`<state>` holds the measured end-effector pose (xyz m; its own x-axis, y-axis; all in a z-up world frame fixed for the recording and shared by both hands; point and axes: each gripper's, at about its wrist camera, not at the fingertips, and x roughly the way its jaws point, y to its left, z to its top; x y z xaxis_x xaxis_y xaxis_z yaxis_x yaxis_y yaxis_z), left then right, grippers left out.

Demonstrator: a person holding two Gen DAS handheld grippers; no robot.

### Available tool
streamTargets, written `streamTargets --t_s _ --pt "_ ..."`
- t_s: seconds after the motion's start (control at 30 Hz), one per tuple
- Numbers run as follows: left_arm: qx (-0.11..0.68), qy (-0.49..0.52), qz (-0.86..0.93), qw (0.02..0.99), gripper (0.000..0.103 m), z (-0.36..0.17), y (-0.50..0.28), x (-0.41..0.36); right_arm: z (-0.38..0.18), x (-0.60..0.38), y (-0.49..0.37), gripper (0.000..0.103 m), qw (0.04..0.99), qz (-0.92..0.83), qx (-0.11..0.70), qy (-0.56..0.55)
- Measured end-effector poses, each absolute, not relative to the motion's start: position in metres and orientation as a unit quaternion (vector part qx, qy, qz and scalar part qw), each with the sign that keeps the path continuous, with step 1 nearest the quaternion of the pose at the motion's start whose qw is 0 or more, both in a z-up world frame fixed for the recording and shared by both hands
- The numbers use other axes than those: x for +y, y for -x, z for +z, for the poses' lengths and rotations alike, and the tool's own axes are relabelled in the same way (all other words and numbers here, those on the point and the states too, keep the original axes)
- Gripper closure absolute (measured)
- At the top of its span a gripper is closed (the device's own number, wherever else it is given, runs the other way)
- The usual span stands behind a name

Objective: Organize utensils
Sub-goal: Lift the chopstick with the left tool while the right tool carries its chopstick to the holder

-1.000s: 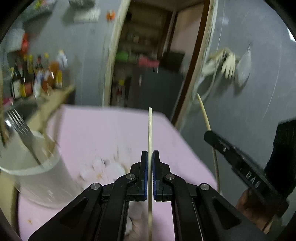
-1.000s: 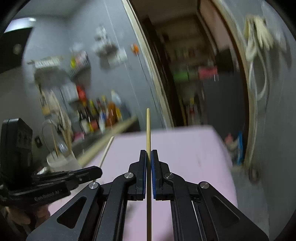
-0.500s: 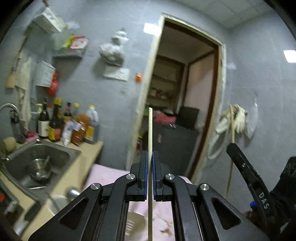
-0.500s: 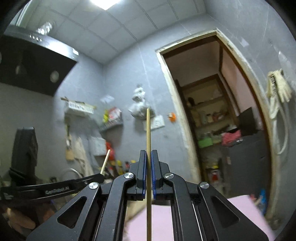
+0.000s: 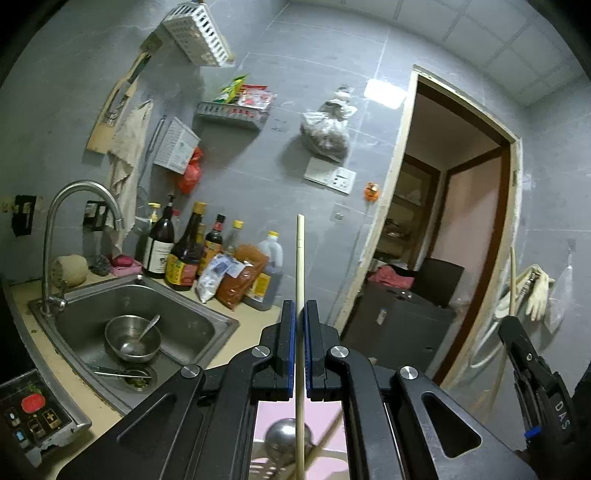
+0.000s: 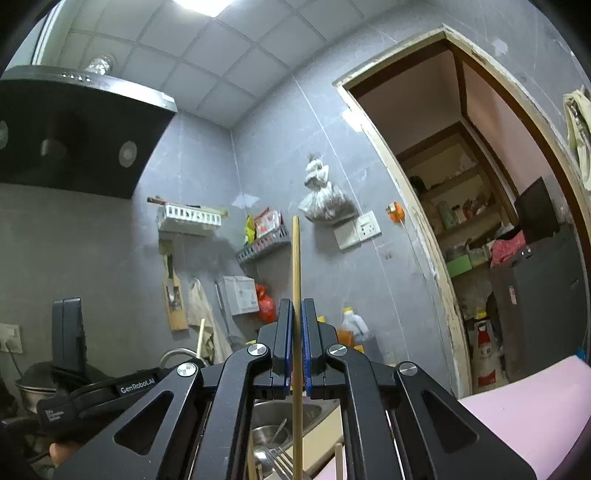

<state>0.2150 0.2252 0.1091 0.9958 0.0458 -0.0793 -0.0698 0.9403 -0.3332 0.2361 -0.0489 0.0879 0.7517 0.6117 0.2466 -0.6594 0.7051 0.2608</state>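
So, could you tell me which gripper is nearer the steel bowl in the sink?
Left. The left gripper holds its chopstick just right of the steel bowl; the right gripper sits further right, beyond the left one.

Beige worktop (image 5: pixel 236 343): steel sink (image 5: pixel 207 332) set in, sauce bottles (image 5: pixel 184 254) and spice bags (image 5: pixel 236 280) at the wall.

Dim, cool and greyish overall. Lit from a ceiling panel (image 6: pixel 207 5) high above the right tongs (image 6: pixel 295 347), glaring white. Sharp, no motion blur. Heavy fisheye bending and black vignette at edges. Deep shadow beneath the tongs.
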Motion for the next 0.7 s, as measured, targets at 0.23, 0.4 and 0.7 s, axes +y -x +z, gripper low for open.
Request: streamTargets --t_s 0.23,0.4,0.7 --pt "0.034 0.163 0.045 0.985 0.101 0.089 -0.223 0.225 0.071 -0.033 -0.245 0.100 0.931 0.323 -0.054 -0.159" --pt "0.039 0.152 0.046 0.987 0.101 0.077 -0.226 0.217 0.061 -0.025 -0.244 0.100 0.940 0.308 -0.056 -0.137" --pt "0.040 0.147 0.052 0.987 0.101 0.067 -0.224 0.208 0.053 -0.023 -0.249 0.100 0.938 0.309 -0.045 -0.147"
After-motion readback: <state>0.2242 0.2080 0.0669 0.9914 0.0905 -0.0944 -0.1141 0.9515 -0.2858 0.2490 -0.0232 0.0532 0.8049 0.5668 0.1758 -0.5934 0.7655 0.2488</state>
